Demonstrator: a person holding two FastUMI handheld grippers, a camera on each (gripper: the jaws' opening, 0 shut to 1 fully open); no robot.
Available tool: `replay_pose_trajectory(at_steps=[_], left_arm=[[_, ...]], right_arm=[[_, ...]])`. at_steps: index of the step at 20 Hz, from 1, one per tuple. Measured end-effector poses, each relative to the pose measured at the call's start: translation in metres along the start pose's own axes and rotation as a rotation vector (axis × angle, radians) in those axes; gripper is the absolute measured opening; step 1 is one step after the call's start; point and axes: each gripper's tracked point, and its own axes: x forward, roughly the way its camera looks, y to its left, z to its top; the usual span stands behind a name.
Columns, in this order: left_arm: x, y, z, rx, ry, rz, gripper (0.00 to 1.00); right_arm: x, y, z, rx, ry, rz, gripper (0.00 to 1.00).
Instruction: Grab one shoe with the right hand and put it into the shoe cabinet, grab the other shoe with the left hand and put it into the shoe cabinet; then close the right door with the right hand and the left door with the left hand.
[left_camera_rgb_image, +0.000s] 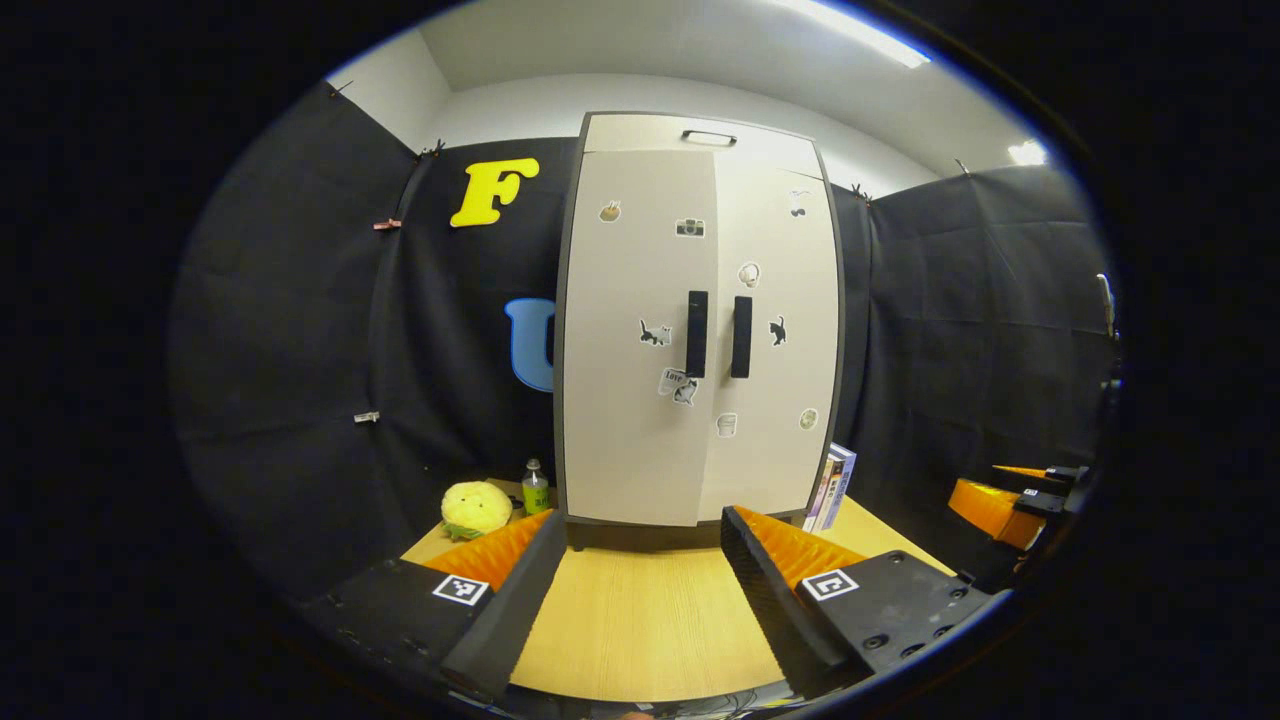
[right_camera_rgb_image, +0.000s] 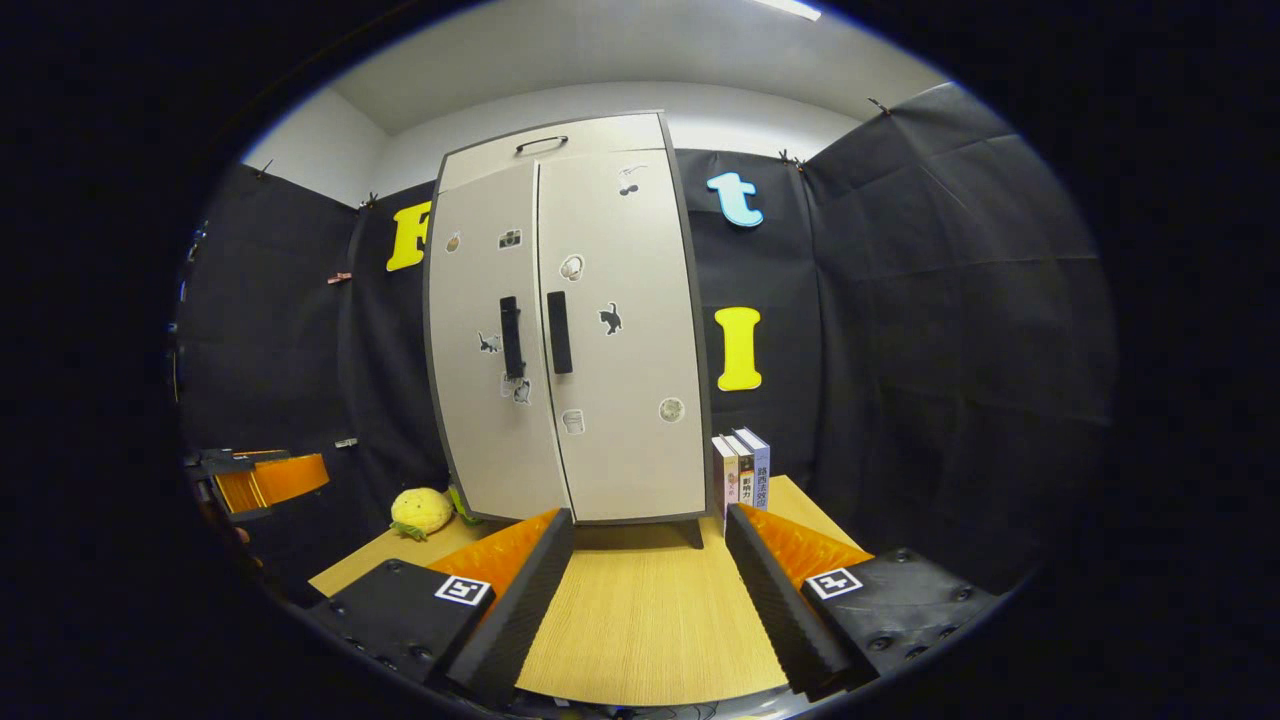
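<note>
I see the shoe cabinet (left_camera_rgb_image: 700, 330) standing upright at the far end of the wooden table (left_camera_rgb_image: 640, 630), both of its doors closed and meeting at the middle, the two dark handles (left_camera_rgb_image: 718, 335) side by side. Small stickers dot the door fronts. From here I cannot see any shoe; the closed doors hide whatever is inside. A few books (right_camera_rgb_image: 742, 475) stand upright just beside the cabinet's right side, on the table. To the cabinet's left, a yellow plush toy (left_camera_rgb_image: 476, 507) lies on the table with a small green bottle (left_camera_rgb_image: 536, 489) just beside it. My left gripper (left_camera_rgb_image: 640, 560) sits near me over the table, fingers spread wide, nothing between them. My right gripper (right_camera_rgb_image: 650, 560) is likewise spread wide and empty, well apart from the cabinet.
</note>
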Motion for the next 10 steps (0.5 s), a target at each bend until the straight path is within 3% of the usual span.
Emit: replay_pose_trajectory(at_steps=[10], left_arm=[[-0.004, 0.007, 0.007, 0.009, -0.027, -0.015, 0.98]], right_arm=[[-0.013, -0.003, 0.009, -0.026, -0.014, -0.033, 0.99]])
